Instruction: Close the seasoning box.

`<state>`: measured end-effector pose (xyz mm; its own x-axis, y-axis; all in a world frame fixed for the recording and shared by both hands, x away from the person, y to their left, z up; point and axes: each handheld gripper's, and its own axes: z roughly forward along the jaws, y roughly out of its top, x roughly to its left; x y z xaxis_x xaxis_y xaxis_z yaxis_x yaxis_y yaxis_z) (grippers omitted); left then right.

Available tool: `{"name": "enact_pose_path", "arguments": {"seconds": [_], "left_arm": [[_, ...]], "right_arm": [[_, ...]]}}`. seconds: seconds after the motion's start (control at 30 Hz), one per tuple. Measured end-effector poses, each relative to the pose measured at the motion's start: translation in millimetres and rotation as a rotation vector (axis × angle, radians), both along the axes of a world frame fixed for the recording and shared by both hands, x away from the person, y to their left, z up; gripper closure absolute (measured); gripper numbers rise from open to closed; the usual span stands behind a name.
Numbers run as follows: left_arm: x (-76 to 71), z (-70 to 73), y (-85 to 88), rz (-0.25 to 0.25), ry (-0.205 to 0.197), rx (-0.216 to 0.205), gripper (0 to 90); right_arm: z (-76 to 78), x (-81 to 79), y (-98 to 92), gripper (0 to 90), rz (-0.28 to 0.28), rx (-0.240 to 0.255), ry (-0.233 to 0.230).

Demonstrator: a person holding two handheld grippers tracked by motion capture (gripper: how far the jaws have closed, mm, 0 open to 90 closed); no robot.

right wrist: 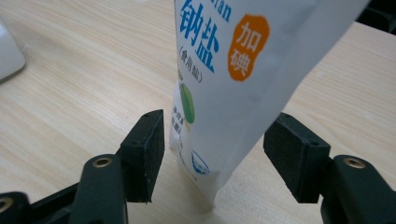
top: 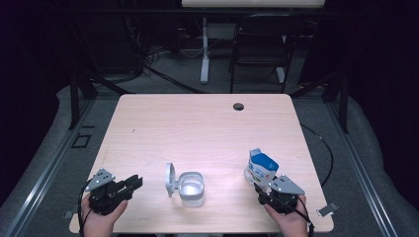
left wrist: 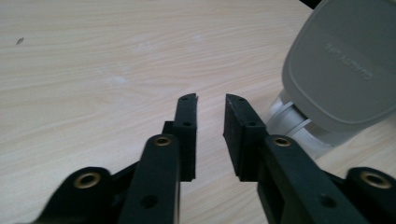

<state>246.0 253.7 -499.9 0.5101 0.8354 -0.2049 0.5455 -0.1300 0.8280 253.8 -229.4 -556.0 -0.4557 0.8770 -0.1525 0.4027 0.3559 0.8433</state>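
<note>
The salt bag (top: 261, 168) stands upright near the table's (top: 207, 123) right front edge, between the right gripper's (right wrist: 214, 154) jaws — they stand apart on either side of it, not pressing. To its left, well apart, sits a clear box (top: 191, 188) with its grey lid (top: 170, 178) flipped up. The left gripper (left wrist: 210, 126) hovers just beside that lid, its jaws a narrow gap apart — nothing between them

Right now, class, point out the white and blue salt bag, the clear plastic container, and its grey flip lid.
white and blue salt bag (top: 262, 167): high view, on its blue front panel.
clear plastic container (top: 190, 188): high view, on its near wall.
grey flip lid (left wrist: 345, 70): left gripper view, on the lid's flat outer face.
</note>
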Motion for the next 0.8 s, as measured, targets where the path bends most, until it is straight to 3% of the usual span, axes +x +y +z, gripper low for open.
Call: {"name": "enact_pose_path", "arguments": {"seconds": [0.2, 0.33, 0.8], "left_arm": [[-3.6, 9.0, -11.1, -0.048, -0.024, 0.013, 90.0], [-5.5, 14.1, -17.1, -0.082, -0.028, 0.012, 90.0], [-11.8, 22.1, -32.7, -0.144, -0.036, 0.031, 90.0]], "right_arm": [[2.3, -2.8, -2.2, 37.7, 0.001, 0.001, 0.007], [1.5, -6.1, -2.4, 37.0, -0.005, 0.025, 0.014], [3.5, -5.7, 1.5, 37.0, 0.012, 0.01, 0.017]]}}
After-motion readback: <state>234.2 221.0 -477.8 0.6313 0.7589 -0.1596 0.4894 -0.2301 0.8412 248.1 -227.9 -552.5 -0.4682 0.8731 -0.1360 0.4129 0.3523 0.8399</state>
